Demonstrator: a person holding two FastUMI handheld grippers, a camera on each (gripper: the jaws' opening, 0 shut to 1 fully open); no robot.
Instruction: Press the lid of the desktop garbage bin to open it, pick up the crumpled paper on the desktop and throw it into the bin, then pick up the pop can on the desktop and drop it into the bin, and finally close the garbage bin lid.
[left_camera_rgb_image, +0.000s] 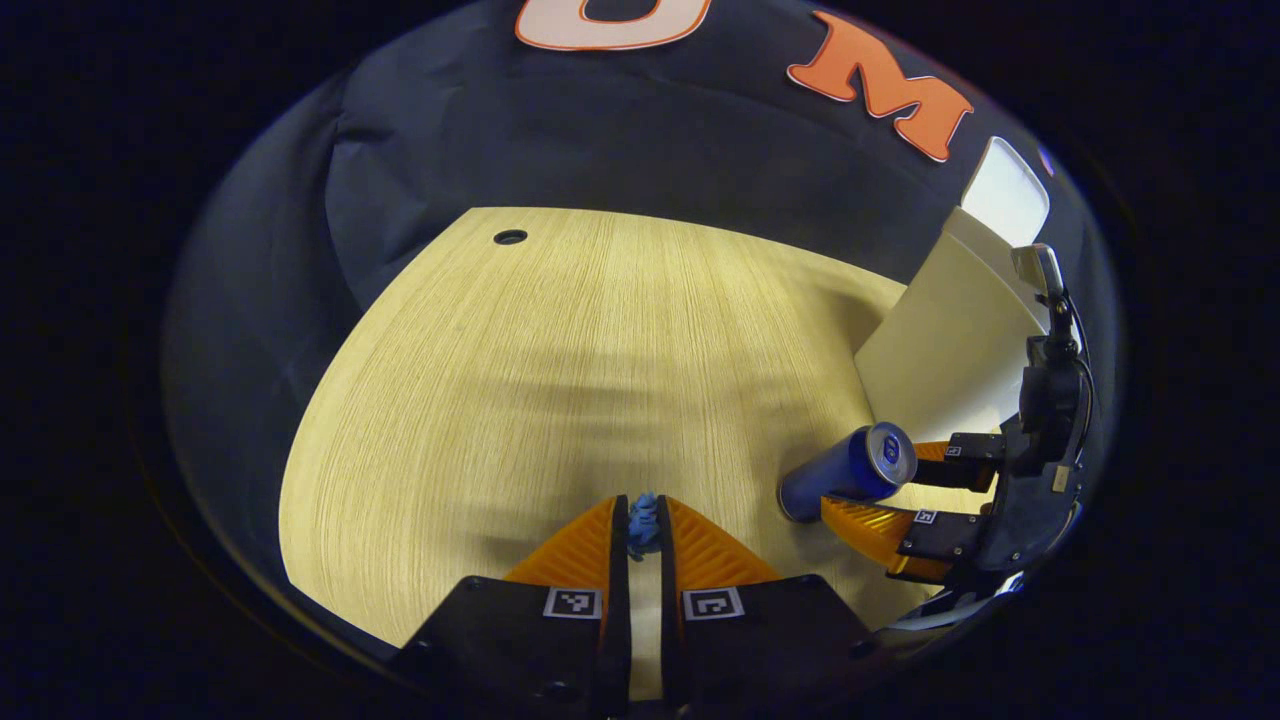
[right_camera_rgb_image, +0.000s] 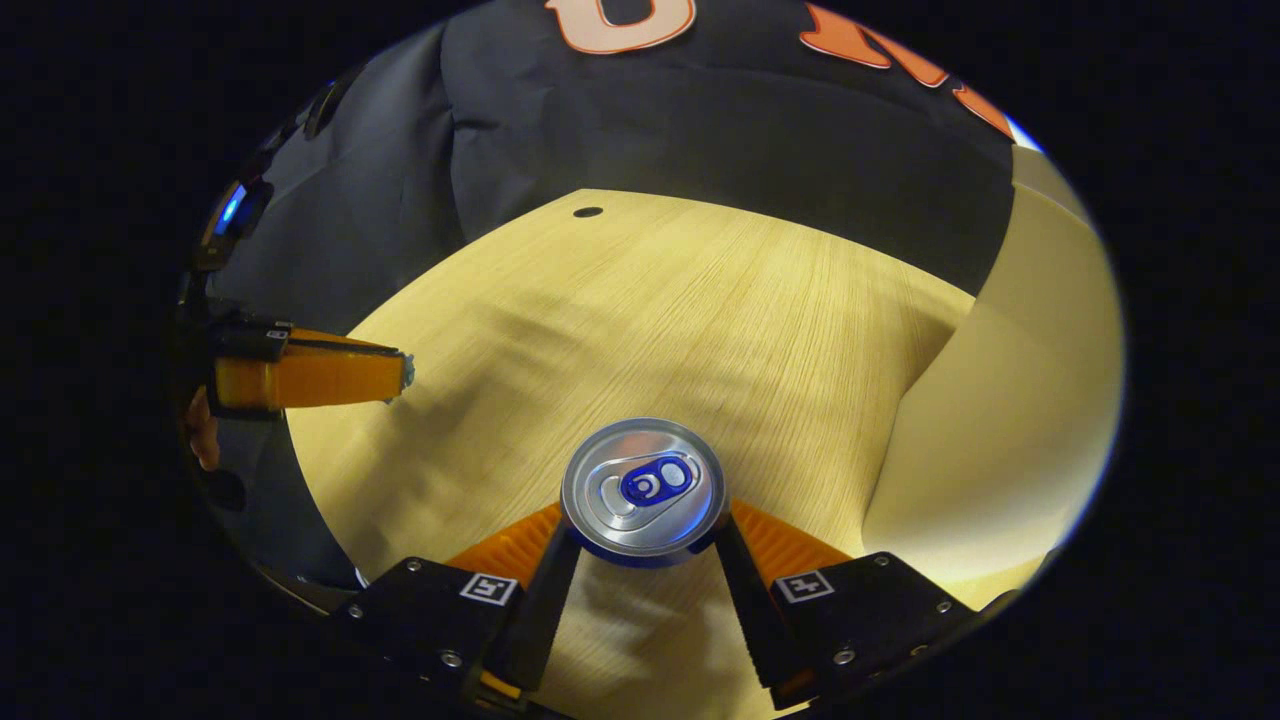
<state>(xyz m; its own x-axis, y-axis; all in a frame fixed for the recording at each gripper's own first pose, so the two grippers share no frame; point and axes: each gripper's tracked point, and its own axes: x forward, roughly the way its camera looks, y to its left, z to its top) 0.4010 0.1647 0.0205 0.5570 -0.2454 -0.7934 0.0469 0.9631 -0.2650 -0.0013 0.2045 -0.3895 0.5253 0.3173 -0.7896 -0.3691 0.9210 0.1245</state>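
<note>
Nearest the lens in the left gripper view, the left gripper (left_camera_rgb_image: 642, 522) is seen with its jaws drawn together, nothing being held between them; it is poised over the wooden desktop (left_camera_rgb_image: 520, 380); further right, the right gripper (left_camera_rgb_image: 870, 490) is clamped on the pop can (left_camera_rgb_image: 848, 474), which is tilted and lifted off the desktop just beside the garbage bin (left_camera_rgb_image: 950, 350), whose lid (left_camera_rgb_image: 1008, 195) is raised. Within the right gripper view, the can's top is presented between both fingers (right_camera_rgb_image: 545, 590), which press on its sides; the bin wall is seen close on the right; the left gripper is seen at the left edge.
</note>
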